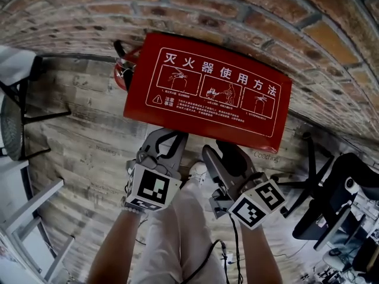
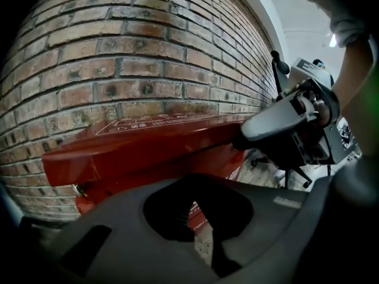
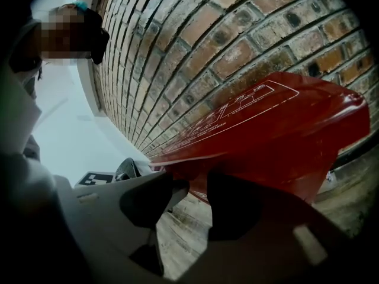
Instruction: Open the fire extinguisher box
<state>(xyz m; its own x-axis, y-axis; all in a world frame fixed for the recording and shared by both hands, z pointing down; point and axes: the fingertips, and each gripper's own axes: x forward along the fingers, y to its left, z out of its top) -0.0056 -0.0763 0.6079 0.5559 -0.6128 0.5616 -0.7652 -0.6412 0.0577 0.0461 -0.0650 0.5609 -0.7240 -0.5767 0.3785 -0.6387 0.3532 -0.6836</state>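
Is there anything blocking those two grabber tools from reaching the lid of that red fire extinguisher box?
Nothing visible does. The left gripper and the right gripper both sit right at the front edge of the red lid, with no object between them and it.

The left forearm (image 1: 115,241) and right forearm (image 1: 263,256) reach forward side by side, bare. Each carries a grey two-jaw tool topped with a black-and-white marker cube. The left tool (image 1: 170,136) points away from the body, its jaws drawn together into a closed loop with nothing between them. The right tool (image 1: 225,151) sits just beside it, angled slightly inward, its jaws parted and empty.
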